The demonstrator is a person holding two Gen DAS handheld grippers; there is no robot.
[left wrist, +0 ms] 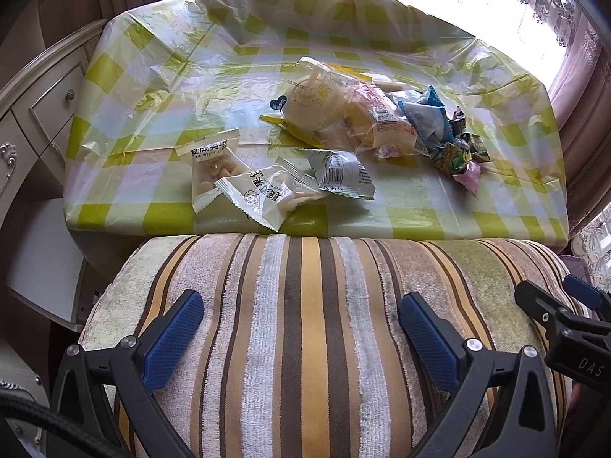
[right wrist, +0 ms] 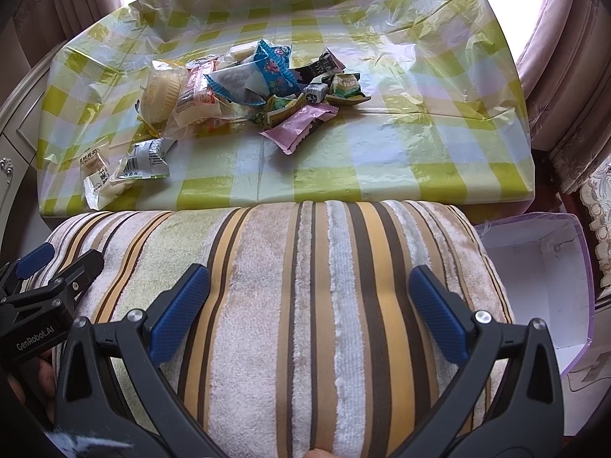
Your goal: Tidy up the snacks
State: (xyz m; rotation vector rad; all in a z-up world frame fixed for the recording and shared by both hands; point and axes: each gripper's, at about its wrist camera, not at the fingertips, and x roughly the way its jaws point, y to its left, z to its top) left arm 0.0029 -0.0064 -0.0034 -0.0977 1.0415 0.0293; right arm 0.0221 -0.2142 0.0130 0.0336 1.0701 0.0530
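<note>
A heap of wrapped snacks (left wrist: 366,114) lies on a table under a yellow-checked plastic cloth (left wrist: 191,57). It includes a round yellow cake pack (left wrist: 311,105), a blue packet (right wrist: 267,72) and a pink packet (right wrist: 296,124). Three white packets (left wrist: 267,187) lie apart near the front edge. My left gripper (left wrist: 301,328) is open and empty above a striped cushion (left wrist: 305,324), short of the table. My right gripper (right wrist: 309,309) is open and empty over the same cushion (right wrist: 305,305). Each gripper shows at the edge of the other's view.
A cream cabinet with drawers (left wrist: 42,114) stands left of the table. An open white box with a purple rim (right wrist: 542,278) sits on the right beside the cushion. Curtains (right wrist: 565,45) and bright windows lie behind the table.
</note>
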